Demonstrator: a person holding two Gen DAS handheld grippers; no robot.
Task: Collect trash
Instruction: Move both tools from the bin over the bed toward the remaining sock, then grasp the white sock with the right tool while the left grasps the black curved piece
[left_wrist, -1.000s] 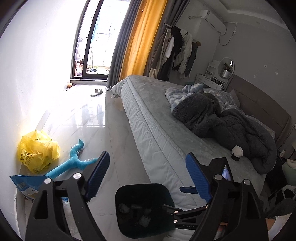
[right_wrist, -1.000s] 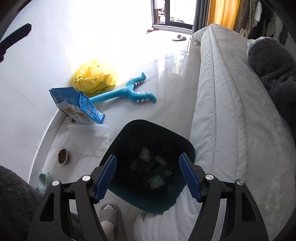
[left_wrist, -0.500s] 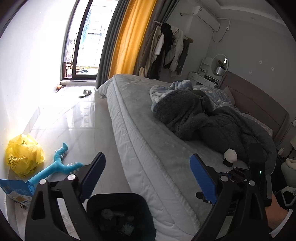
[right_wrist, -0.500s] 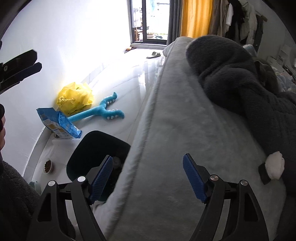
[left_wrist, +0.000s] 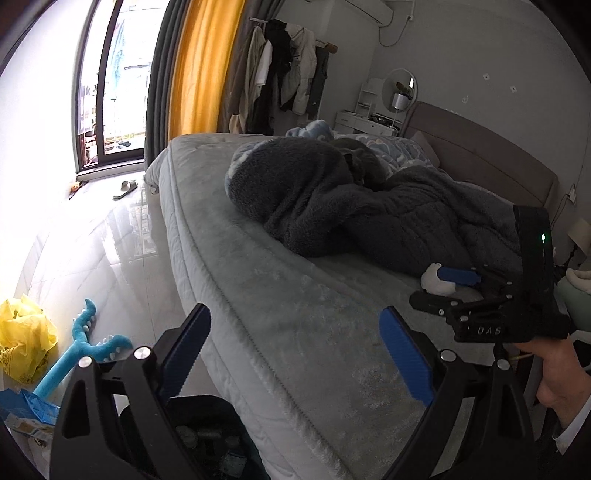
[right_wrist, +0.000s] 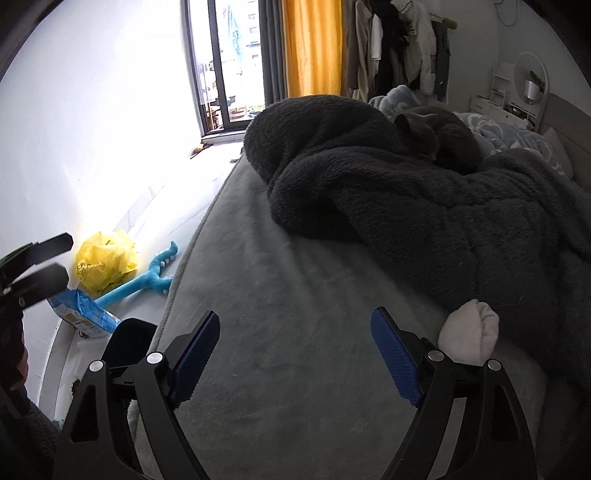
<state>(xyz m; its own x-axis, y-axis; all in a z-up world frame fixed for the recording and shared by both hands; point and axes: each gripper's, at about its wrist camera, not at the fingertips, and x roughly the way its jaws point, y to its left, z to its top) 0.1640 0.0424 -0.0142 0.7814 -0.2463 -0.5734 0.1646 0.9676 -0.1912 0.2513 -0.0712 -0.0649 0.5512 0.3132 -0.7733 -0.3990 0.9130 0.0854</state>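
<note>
A crumpled white wad (right_wrist: 470, 336) lies on the grey bed (right_wrist: 303, 332) against the dark fleece blanket; it also shows in the left wrist view (left_wrist: 434, 279). My right gripper (right_wrist: 295, 354) is open and empty over the bed, the wad just right of its right finger. In the left wrist view the right gripper (left_wrist: 448, 286) reaches at the wad. My left gripper (left_wrist: 295, 354) is open and empty above the bed edge. The dark trash bin (left_wrist: 207, 435) with several scraps stands on the floor below it, and shows in the right wrist view (right_wrist: 127, 341).
A grey cat (right_wrist: 439, 138) sleeps on the dark blanket (right_wrist: 424, 206). On the floor by the wall lie a yellow bag (right_wrist: 105, 264), a blue plush toy (right_wrist: 147, 278) and a blue packet (right_wrist: 85, 314). A slipper (left_wrist: 125, 189) lies near the balcony door.
Both grippers have risen from over the bin and swung right over the bed. The right gripper has moved close to the white wad. Both stay open.
</note>
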